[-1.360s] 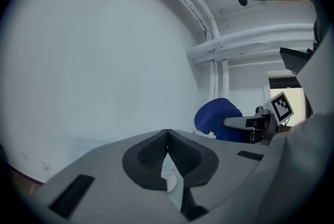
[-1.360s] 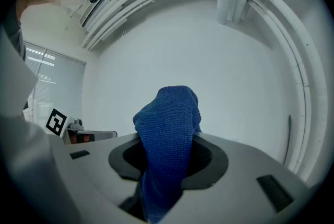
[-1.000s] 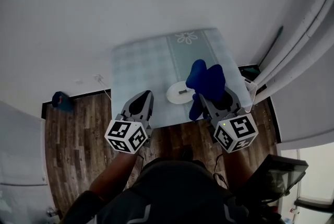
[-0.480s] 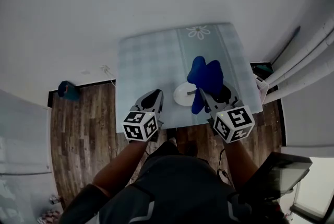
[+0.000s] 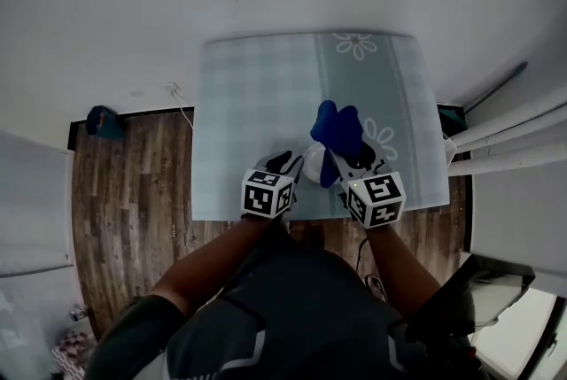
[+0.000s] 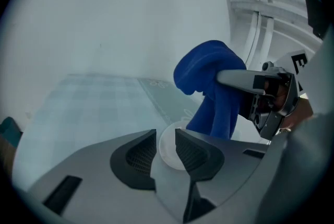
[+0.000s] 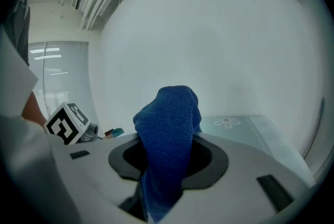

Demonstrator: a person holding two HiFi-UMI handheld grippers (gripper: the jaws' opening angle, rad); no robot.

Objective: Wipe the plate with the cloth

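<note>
Blue cloth (image 5: 337,128) bunches up from the right gripper (image 5: 344,160), whose jaws are clamped on it, a fold hanging over the far right side of the white plate (image 5: 311,162). That plate sits on the checked bench (image 5: 248,112), close to its near edge. Just left of the plate, the left gripper (image 5: 283,162) holds nothing; its jaws stand narrowly apart, the plate showing through the gap.

Table (image 5: 248,104): far half and your left side open for passage. Front centre crowded: plate (image 5: 313,162), left gripper (image 5: 282,162) at its left rim, cloth (image 5: 337,127) draped from your right gripper (image 5: 345,159) above it.
</note>
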